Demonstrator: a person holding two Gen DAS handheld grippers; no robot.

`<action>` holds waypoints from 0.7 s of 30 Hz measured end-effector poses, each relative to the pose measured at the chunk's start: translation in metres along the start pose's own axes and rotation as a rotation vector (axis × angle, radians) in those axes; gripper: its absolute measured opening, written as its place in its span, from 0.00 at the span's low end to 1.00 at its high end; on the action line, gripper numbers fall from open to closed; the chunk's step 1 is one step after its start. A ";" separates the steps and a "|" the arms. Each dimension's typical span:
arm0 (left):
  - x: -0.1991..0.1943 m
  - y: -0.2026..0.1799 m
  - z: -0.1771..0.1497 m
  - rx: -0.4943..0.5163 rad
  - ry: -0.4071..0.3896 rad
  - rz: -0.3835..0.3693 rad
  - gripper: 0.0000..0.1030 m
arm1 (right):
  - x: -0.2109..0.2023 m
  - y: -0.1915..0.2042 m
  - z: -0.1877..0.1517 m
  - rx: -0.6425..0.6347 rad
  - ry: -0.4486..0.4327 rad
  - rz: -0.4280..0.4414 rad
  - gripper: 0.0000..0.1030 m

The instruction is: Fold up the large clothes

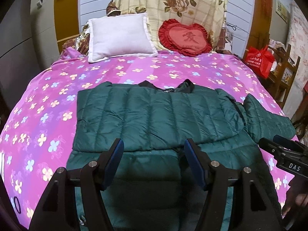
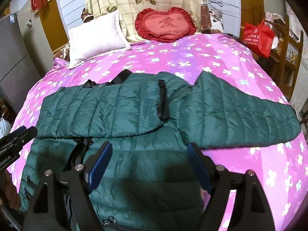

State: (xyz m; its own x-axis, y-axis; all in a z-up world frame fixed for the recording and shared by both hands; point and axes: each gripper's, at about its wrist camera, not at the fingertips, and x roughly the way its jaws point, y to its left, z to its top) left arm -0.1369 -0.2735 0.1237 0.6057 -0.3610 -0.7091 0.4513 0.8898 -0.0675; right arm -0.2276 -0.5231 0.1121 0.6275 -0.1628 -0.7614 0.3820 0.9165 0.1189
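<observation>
A dark green quilted down jacket [image 1: 154,113] lies flat on the pink flowered bed cover [image 1: 48,104]. One sleeve is folded across its chest. The other sleeve [image 2: 240,115] stretches out to the right. My left gripper [image 1: 153,147] is open and empty, hovering over the jacket's lower part. My right gripper [image 2: 149,152] is open and empty, above the jacket's body just below the folded sleeve. The right gripper also shows at the right edge of the left wrist view [image 1: 284,150], and the left gripper at the left edge of the right wrist view [image 2: 17,136].
A white pillow [image 1: 119,36] and a red heart cushion [image 1: 186,37] lean at the head of the bed against a floral quilt [image 1: 173,5]. A red bag [image 1: 259,59] sits on a wooden shelf at the right. A grey cabinet [image 2: 13,57] stands at the left.
</observation>
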 end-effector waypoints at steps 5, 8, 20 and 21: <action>-0.007 -0.011 -0.003 0.007 -0.004 -0.004 0.45 | -0.009 -0.009 -0.006 0.006 -0.004 0.001 0.82; -0.011 -0.018 -0.003 0.018 -0.012 -0.002 0.45 | -0.013 -0.013 -0.008 0.007 -0.008 -0.003 0.83; -0.014 -0.054 -0.003 0.050 -0.021 -0.019 0.45 | -0.028 -0.055 -0.013 0.041 -0.027 -0.052 0.84; -0.014 -0.058 -0.003 0.052 -0.019 -0.023 0.45 | -0.029 -0.059 -0.013 0.046 -0.028 -0.056 0.84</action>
State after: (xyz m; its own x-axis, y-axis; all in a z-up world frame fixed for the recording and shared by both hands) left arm -0.1728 -0.3191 0.1354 0.6068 -0.3872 -0.6942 0.4985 0.8656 -0.0470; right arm -0.2771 -0.5678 0.1187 0.6228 -0.2238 -0.7497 0.4473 0.8880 0.1065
